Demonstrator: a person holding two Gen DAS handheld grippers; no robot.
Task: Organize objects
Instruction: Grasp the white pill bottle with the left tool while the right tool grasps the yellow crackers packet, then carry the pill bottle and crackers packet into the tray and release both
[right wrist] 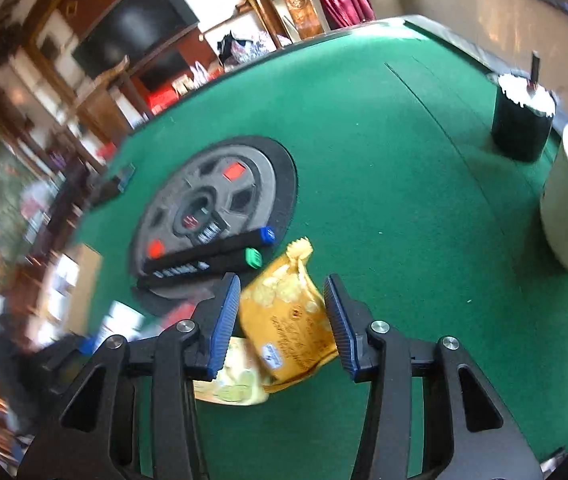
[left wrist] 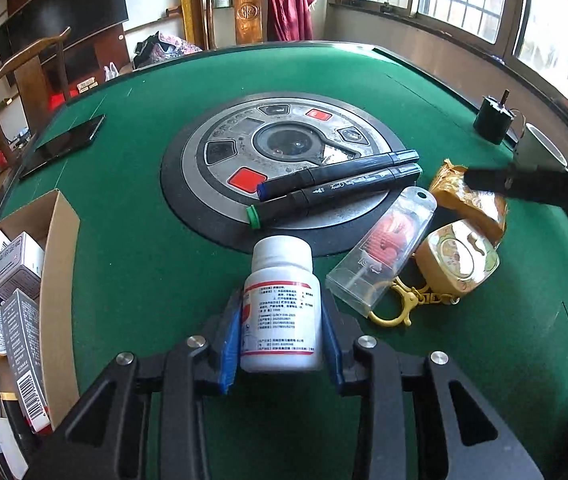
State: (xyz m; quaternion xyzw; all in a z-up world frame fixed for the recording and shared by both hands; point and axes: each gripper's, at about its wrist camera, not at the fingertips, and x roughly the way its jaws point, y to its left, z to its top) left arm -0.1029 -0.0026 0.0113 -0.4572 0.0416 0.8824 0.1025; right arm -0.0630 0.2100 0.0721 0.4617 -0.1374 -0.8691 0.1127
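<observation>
White plastic pill bottle (left wrist: 280, 304), rigid, light, pinched mid-body in left claw (left wrist: 282, 340). Right claw (right wrist: 287, 324) agape around crinkly snack packet (right wrist: 287, 320), twelve o'clock.

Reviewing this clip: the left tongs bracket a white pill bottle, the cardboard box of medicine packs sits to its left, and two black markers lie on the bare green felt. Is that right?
Not quite. In the left wrist view the two black markers lie on the round grey centre panel of the table, not on bare felt. The rest holds: the left tongs bracket the white pill bottle, with the cardboard box to its left.
</observation>
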